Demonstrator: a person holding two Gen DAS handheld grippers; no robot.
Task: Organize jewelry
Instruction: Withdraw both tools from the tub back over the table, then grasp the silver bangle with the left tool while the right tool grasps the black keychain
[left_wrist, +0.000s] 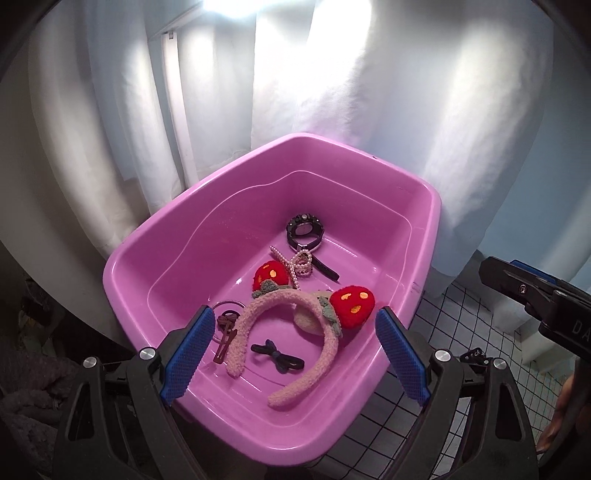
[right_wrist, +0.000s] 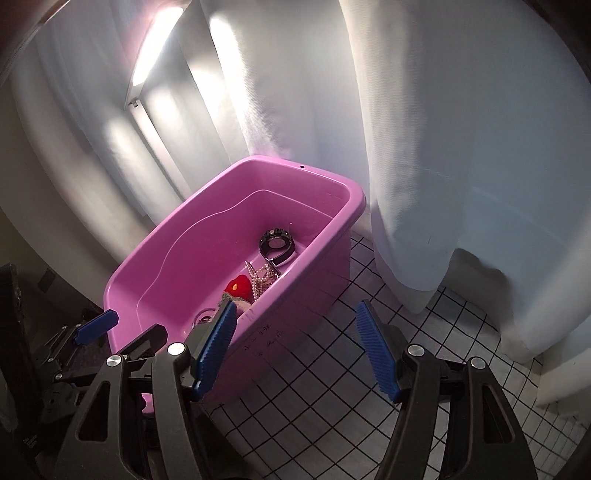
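Both claws released beside the pink tub (left_wrist: 129, 258).
Left claw (left_wrist: 291, 339) hovers above the headband (left_wrist: 284, 317); right claw (right_wrist: 295, 332) outside the tub: pinch the band's arch, lift straight.

Both wrist views look down, close, sharing pink tub (left_wrist: 122, 280).

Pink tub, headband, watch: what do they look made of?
Pink tub: looks like moulded plastic, smooth and glossy, with light glinting off its walls.
Headband: fuzzy plush or fleece-like fabric, matte; its red strawberry ears look knitted or crocheted.
Watch: dark case with a shiny face; the strap looks like smooth rubber or plastic, but I can't tell which.
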